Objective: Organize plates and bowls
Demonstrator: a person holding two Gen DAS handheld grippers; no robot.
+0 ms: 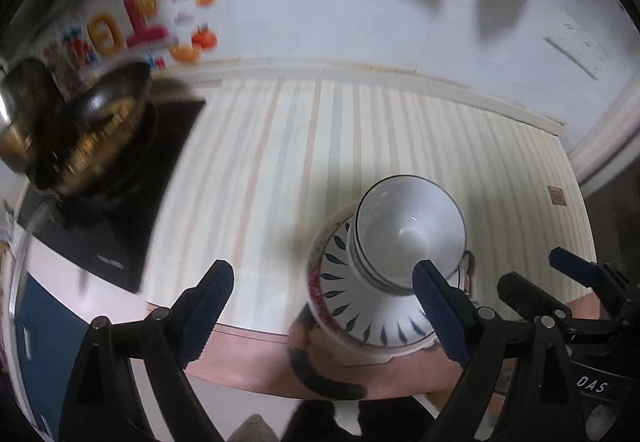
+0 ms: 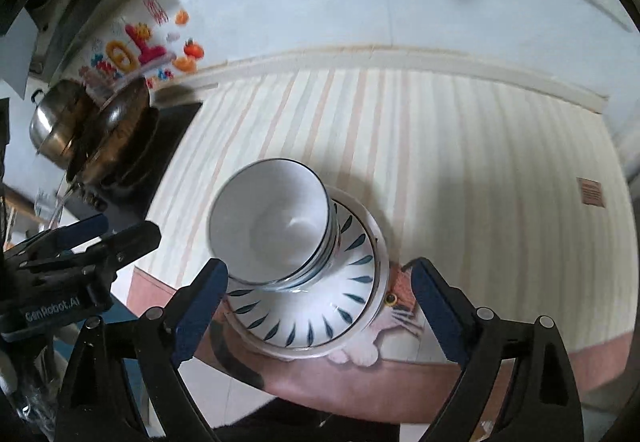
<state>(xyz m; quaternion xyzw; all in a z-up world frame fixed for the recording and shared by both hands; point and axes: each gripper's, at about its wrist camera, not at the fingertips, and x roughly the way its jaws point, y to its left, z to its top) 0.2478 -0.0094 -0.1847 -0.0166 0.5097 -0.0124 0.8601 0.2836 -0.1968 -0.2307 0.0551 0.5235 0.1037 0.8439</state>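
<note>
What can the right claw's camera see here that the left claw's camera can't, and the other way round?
Only the right view shows the cat picture on the tablecloth beside the plates, and the left claw from the side. Only the left view shows the right claw from the side. Both show the stacked white bowls sitting on the leaf-patterned plates, the striped tablecloth, the pans at far left and the colourful wall sticker. Each view also shows its own claw open and empty.
</note>
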